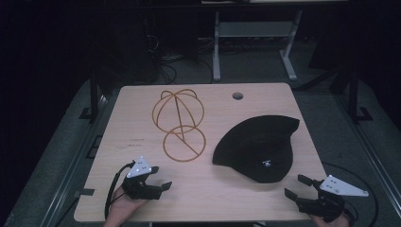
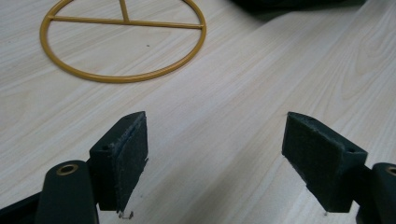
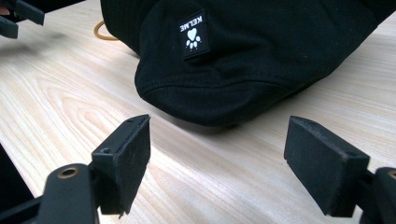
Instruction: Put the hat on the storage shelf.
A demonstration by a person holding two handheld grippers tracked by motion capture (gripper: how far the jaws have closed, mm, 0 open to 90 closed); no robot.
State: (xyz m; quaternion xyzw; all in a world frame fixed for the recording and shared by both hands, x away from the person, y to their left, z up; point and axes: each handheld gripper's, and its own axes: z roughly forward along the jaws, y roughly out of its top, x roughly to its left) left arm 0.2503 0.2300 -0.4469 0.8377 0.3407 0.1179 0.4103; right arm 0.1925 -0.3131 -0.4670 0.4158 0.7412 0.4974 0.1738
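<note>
Dim room, light wood table (image 1: 142,198). Black cap (image 1: 257,146) is lying beside gold wire hat stand (image 1: 178,124). Left tool (image 1: 160,179) and right tool (image 1: 297,185) are hovering near cap, both spread, likely readying a grasp.

The black hat (image 3: 243,60) carries a small black patch (image 3: 193,35) at its brim edge — in the right gripper view it reads "KELME" in white letters, turned upside down, with a white paw-print sign beside the word. From the high view the patch (image 1: 267,164) is a white speck, too small to read. Faint print on the table (image 1: 137,140) is also illegible.
</note>
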